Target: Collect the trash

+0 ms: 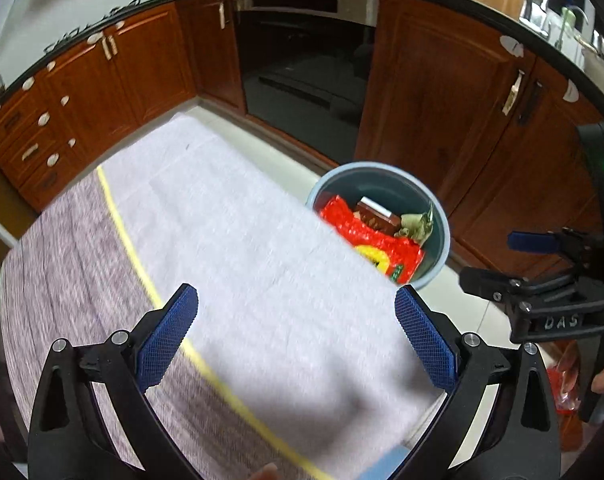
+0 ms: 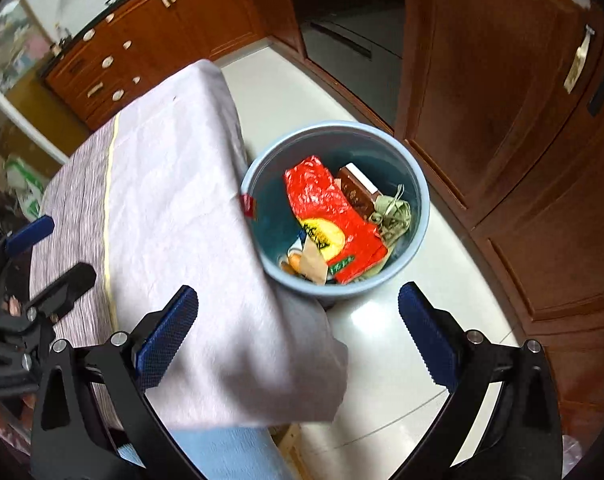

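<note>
A blue-grey trash bin (image 2: 415, 184) stands on the floor beside the table; it also shows in the left wrist view (image 1: 441, 216). Inside lie a red plastic bag (image 2: 325, 208), a brown box (image 2: 355, 190), crumpled green paper (image 2: 393, 214) and a tan paper scrap (image 2: 311, 260). My left gripper (image 1: 296, 328) is open and empty above the tablecloth. My right gripper (image 2: 298, 328) is open and empty, over the table's corner and near the bin. The right gripper also shows at the right of the left wrist view (image 1: 541, 272).
A table with a pale lilac cloth (image 1: 222, 240) with a yellow stripe (image 1: 142, 264) fills the left. Brown kitchen cabinets (image 1: 441, 92) and a dark oven (image 1: 305, 64) ring the pale tiled floor (image 2: 381, 340). A red wrapper (image 1: 567, 376) lies low at the right.
</note>
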Action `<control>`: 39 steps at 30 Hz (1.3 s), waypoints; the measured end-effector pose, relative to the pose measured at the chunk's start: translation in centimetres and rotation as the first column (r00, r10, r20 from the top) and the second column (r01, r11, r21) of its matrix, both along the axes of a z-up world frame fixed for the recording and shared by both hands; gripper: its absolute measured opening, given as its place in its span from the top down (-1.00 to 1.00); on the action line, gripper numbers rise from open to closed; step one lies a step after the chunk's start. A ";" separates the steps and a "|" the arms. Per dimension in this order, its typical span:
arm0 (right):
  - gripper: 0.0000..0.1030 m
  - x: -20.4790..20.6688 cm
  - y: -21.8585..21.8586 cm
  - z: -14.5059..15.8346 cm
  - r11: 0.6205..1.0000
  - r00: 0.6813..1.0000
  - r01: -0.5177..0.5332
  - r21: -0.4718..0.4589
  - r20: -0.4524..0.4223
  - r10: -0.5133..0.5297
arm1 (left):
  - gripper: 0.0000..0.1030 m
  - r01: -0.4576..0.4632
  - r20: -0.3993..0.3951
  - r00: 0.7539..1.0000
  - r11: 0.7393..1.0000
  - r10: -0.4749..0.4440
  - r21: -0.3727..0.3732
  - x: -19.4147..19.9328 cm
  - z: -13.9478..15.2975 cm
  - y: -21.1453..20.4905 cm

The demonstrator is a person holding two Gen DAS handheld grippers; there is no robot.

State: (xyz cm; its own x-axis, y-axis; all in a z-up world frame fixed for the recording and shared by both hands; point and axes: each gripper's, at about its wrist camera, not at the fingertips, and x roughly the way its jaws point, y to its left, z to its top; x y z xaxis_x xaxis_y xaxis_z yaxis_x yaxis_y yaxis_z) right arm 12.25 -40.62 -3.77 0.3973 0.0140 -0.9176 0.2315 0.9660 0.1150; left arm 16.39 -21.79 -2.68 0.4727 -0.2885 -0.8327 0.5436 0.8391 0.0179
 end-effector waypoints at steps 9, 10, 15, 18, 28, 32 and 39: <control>-0.87 -2.9 2.6 1.8 0.996 1.000 0.009 -0.093 -0.009 -0.010 | -0.92 -0.043 0.015 0.999 0.999 0.043 -0.016 -2.5 0.6 3.0; -0.87 -3.2 2.7 2.0 0.995 1.000 0.013 -0.102 -0.008 -0.014 | -0.92 -0.045 0.023 0.999 0.999 0.045 -0.017 -2.7 0.7 3.2; -0.87 -4.6 3.8 2.3 0.987 1.000 0.018 -0.162 -0.006 -0.019 | -0.92 -0.053 0.043 0.998 0.998 0.054 -0.038 -4.1 1.3 4.5; -0.87 -5.3 4.4 1.9 0.985 1.000 0.020 -0.170 -0.010 -0.022 | -0.92 -0.060 0.051 0.997 0.997 0.062 -0.040 -4.8 1.1 5.2; -0.87 -6.0 6.2 0.5 0.986 0.999 -0.003 -0.165 -0.039 -0.004 | -0.92 -0.094 0.042 0.995 0.995 0.096 -0.032 -5.8 -0.2 6.8; -0.87 -6.0 6.2 0.3 0.986 0.999 -0.003 -0.169 -0.038 -0.004 | -0.92 -0.099 0.040 0.994 0.995 0.100 -0.033 -5.8 -0.4 7.1; -0.87 -5.6 6.2 -0.3 0.985 0.998 -0.010 -0.171 -0.055 0.001 | -0.92 -0.102 0.037 0.994 0.994 0.104 -0.032 -5.7 -0.6 7.1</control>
State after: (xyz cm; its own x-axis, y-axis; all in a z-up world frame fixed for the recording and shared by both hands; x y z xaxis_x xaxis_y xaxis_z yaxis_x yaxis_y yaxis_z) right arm 6.61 -34.37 -4.11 0.3469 -0.1427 -0.9270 0.2274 0.9717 -0.0645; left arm 10.73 -14.69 -3.33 0.5329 -0.2608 -0.8050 0.4537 0.8911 0.0116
